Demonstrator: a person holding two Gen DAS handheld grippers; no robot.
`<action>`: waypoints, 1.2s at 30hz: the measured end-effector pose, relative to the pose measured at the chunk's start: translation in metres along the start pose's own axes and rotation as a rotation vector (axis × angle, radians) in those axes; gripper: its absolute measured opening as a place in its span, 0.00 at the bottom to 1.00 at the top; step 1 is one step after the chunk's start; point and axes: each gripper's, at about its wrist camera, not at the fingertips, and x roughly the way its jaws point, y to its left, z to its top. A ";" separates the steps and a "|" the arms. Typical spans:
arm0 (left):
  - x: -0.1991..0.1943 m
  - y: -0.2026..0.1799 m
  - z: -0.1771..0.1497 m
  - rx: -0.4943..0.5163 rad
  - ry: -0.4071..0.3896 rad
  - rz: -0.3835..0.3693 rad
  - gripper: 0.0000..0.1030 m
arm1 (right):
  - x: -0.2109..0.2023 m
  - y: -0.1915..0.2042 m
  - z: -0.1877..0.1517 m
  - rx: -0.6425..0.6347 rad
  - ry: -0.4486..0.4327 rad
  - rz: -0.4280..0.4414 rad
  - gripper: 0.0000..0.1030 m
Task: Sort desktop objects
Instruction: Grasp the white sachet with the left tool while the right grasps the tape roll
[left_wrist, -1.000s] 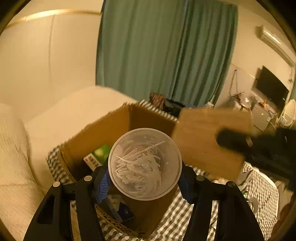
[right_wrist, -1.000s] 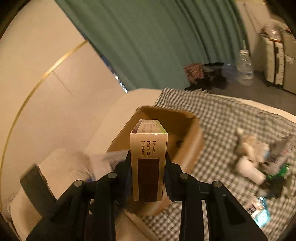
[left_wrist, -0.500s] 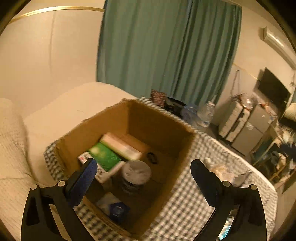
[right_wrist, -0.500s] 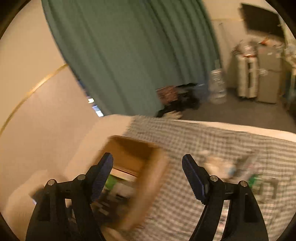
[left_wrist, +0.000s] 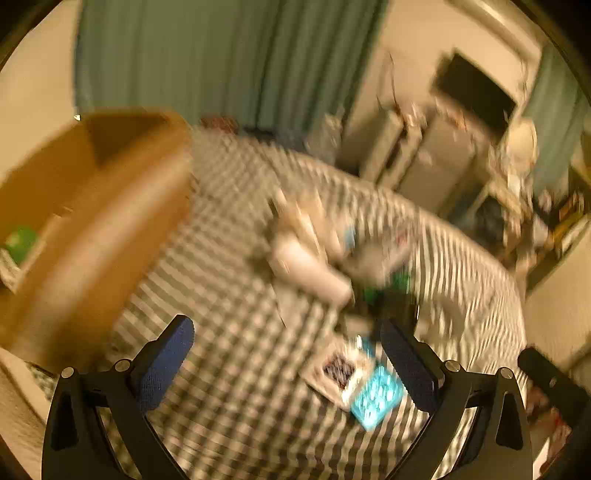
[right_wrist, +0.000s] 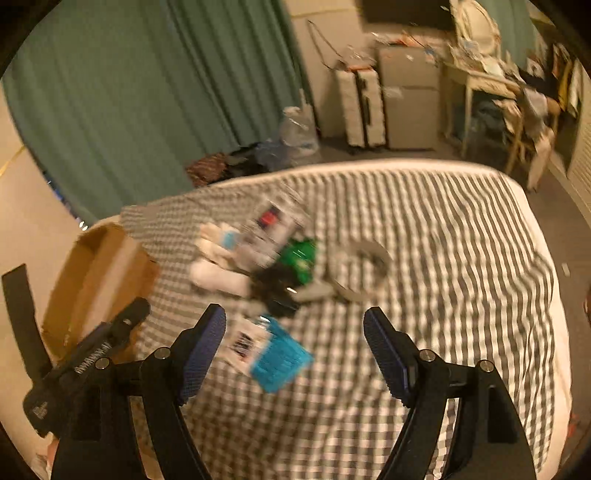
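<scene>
Both views are blurred by motion. My left gripper (left_wrist: 286, 360) is open and empty above the checked cloth (left_wrist: 229, 406). The cardboard box (left_wrist: 96, 229) stands to its left, with a green item inside. A blue and white packet (left_wrist: 360, 387) lies near the right finger. A heap of loose things (left_wrist: 332, 258) lies beyond. My right gripper (right_wrist: 295, 350) is open and empty over the cloth (right_wrist: 443, 258). The blue and white packet (right_wrist: 269, 350) lies between its fingers. The heap (right_wrist: 266, 254) and a grey ring (right_wrist: 365, 266) lie farther off. The box (right_wrist: 96, 280) is at the left.
The left gripper's body (right_wrist: 85, 354) shows at the lower left of the right wrist view. Green curtains (right_wrist: 147, 92), suitcases (right_wrist: 362, 107), a cabinet (right_wrist: 410, 103) and a cluttered desk (right_wrist: 491, 88) stand beyond the bed's far edge.
Both grippers let go of their loads, the clear cup and the small carton, over the box and opened. Both then swung right, away from the box, toward the heap on the cloth.
</scene>
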 end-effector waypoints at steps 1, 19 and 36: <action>0.010 -0.006 -0.007 0.014 0.038 -0.008 1.00 | 0.006 -0.006 -0.002 0.008 0.008 -0.002 0.75; 0.083 -0.025 -0.042 0.203 0.159 -0.097 0.26 | 0.092 -0.074 -0.043 0.156 0.123 0.033 0.75; 0.096 -0.020 -0.041 0.157 0.150 -0.098 0.33 | 0.155 -0.062 0.014 0.092 0.130 -0.090 0.81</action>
